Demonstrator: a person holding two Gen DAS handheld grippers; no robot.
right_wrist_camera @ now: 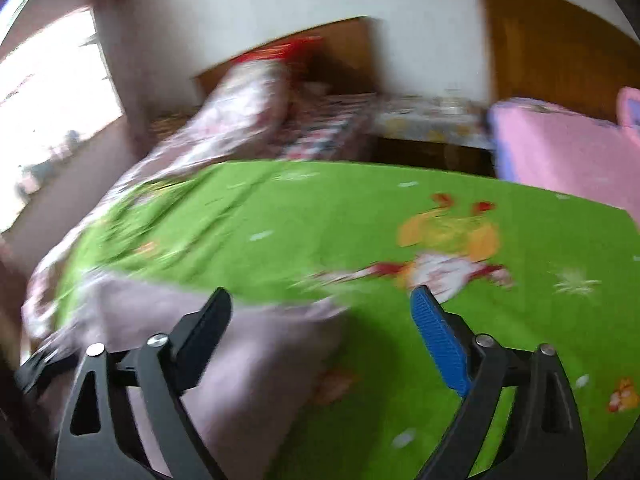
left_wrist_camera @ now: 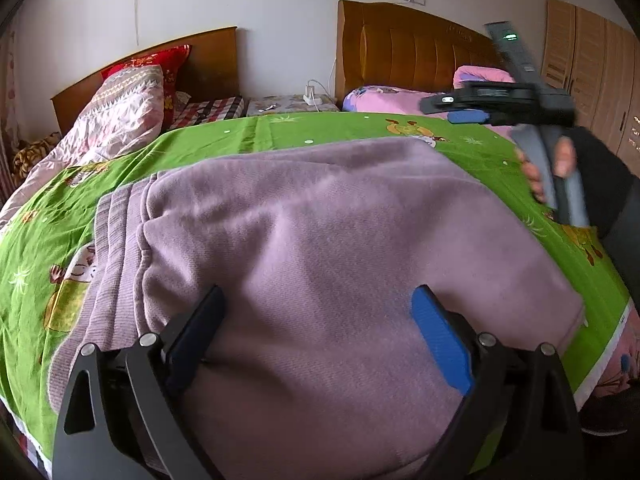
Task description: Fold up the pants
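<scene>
The lilac pants [left_wrist_camera: 320, 248] lie folded on the green cartoon-print bedsheet [left_wrist_camera: 280, 128], filling the centre and lower part of the left wrist view; their ribbed waistband [left_wrist_camera: 116, 232] sits at the left of the frame, layered in stacked edges. The left hand-held gripper [left_wrist_camera: 320, 336] is at the bottom centre of that view, its two fingers spread wide over the fabric and pinching nothing; whether they touch the cloth cannot be told. The right hand-held gripper [left_wrist_camera: 452, 108] shows at the upper right of the same view, raised above the bed, held by a hand [left_wrist_camera: 548, 168] in a dark sleeve.

The right wrist view is blurred; the right hand-held gripper [right_wrist_camera: 320, 320] has its fingers spread apart, nothing between them; the pants [right_wrist_camera: 240, 340] occupy the lower left of the frame, the green sheet [right_wrist_camera: 520, 320] the right.

A wooden headboard [left_wrist_camera: 416, 48] stands at the upper right of the left wrist view, a pink patterned quilt [left_wrist_camera: 124, 112] at the upper left, a pale wardrobe [left_wrist_camera: 592, 68] at the far right edge.
</scene>
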